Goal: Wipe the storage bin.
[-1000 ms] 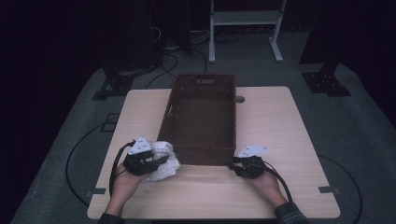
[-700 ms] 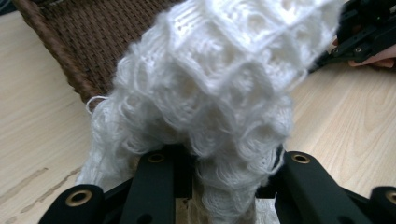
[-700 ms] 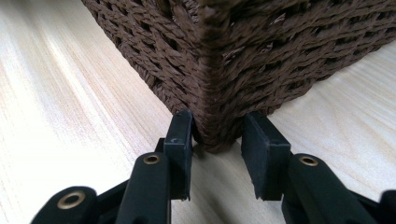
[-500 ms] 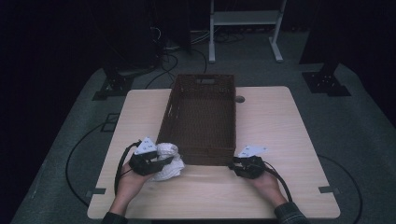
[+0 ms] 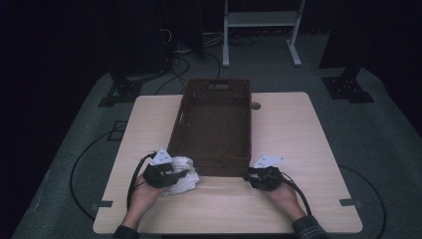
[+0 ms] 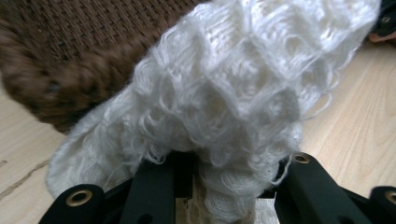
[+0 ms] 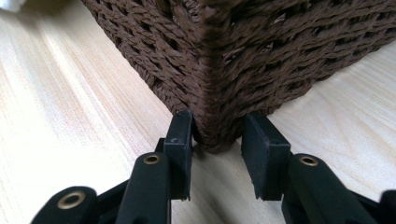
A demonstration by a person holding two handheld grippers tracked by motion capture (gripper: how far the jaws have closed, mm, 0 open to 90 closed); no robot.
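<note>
Dark floor and cable runs surround a pale wooden table, whose bare top lies open at 3 and 9 o'clock of the brown wicker basket. That basket runs lengthwise from the table's far edge at 12 o'clock toward me, its near wall stopping short of the front edge. My left gripper, at 7 o'clock of the basket, pinches a white knitted cloth; in the left gripper view the cloth bunches between the jaws, just beside the basket's near left corner and resting on the wood. My right gripper, at 5 o'clock, straddles the basket's near right corner; the left pad touches the weave, while I cannot tell if the other one does. No lettering is legible anywhere.
</note>
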